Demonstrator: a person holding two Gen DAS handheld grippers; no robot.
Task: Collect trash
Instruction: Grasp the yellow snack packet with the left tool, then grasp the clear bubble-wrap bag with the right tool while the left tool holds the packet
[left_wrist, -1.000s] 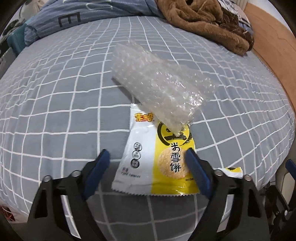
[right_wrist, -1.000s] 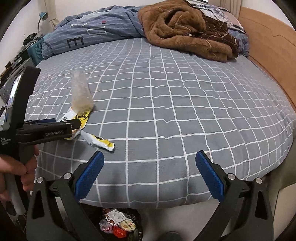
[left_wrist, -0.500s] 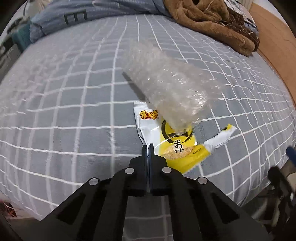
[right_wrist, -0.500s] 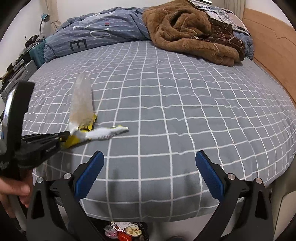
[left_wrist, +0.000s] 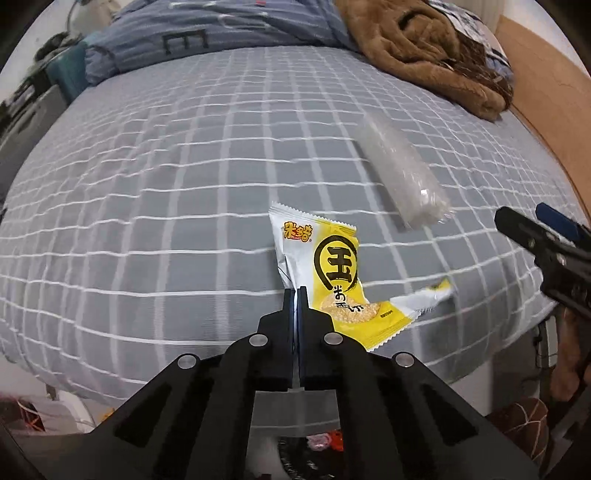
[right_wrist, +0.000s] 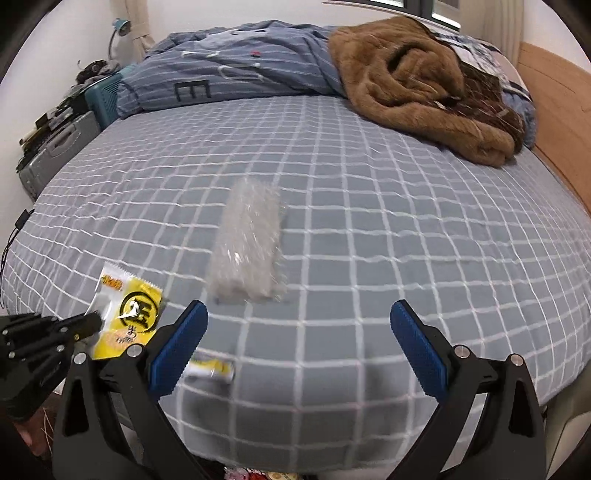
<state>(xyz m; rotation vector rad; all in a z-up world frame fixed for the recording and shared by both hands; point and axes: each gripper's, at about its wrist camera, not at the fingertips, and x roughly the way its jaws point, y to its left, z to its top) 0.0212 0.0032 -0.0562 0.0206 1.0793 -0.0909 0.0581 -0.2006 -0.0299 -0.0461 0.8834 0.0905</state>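
my left claw (left_wrist: 296, 295) is clamped on the yellow snack wrapper (left_wrist: 328, 273) at centre frame. my right claw (right_wrist: 299, 332) gapes empty, and the bubble wrap (right_wrist: 249, 247) lies just above it mid-frame, long axis running away up the bedsheet (right_wrist: 369, 229), probably the right's pick.

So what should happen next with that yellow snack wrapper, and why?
Probably carry it off the bed toward wherever the trash is collected. The left gripper is shut on the yellow snack wrapper, which looks lifted off the checked sheet. The right gripper is open, facing the bubble wrap.
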